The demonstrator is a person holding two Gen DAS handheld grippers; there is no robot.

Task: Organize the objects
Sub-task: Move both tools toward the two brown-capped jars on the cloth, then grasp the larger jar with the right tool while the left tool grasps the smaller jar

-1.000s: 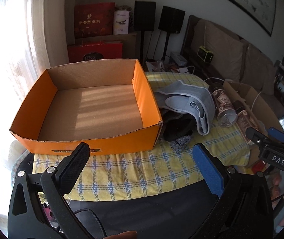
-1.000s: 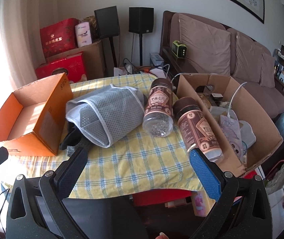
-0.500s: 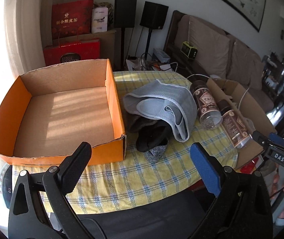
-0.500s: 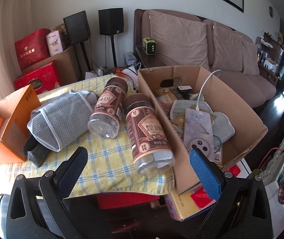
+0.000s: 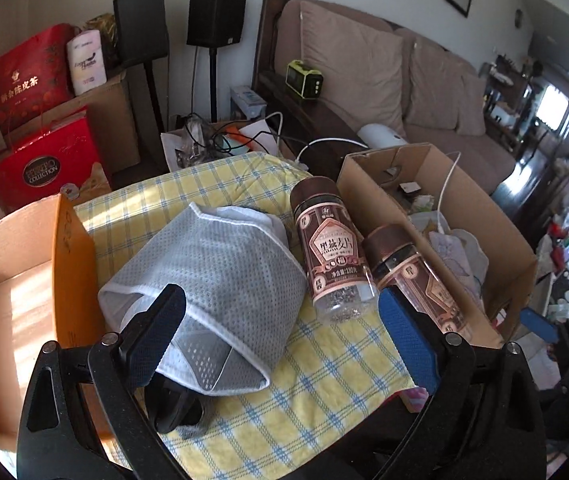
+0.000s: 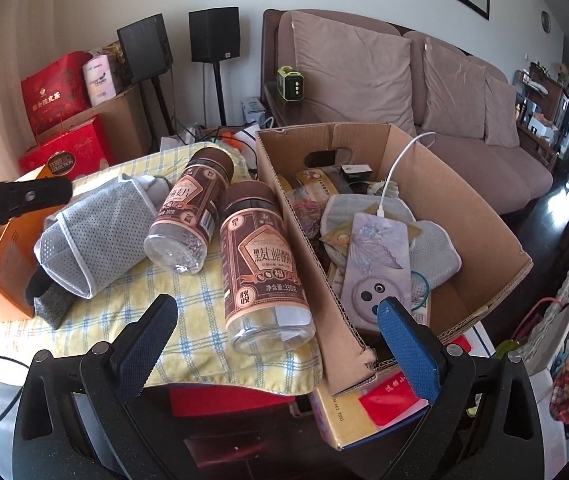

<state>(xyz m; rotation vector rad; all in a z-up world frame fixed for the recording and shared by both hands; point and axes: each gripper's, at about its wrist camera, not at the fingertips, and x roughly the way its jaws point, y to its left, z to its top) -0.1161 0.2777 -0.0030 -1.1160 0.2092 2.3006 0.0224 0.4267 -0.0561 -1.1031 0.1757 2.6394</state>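
Observation:
Two brown-capped clear jars lie on the yellow checked cloth: the far jar and the near jar, which rests against the brown cardboard box. A grey mesh pouch lies left of them over dark cloth. An empty orange box stands at the left. My left gripper is open, over the pouch's edge. My right gripper is open, straddling the near jar's base and the box wall.
The brown box holds a lilac power bank with a white cable, mesh pouches and packets. Beyond are a sofa, speakers and red gift bags. The table's front edge drops off near my grippers.
Both grippers have swung right: the left view moved from the orange box to the pouch and jars, the right view from the jars to the brown box. Both stayed open.

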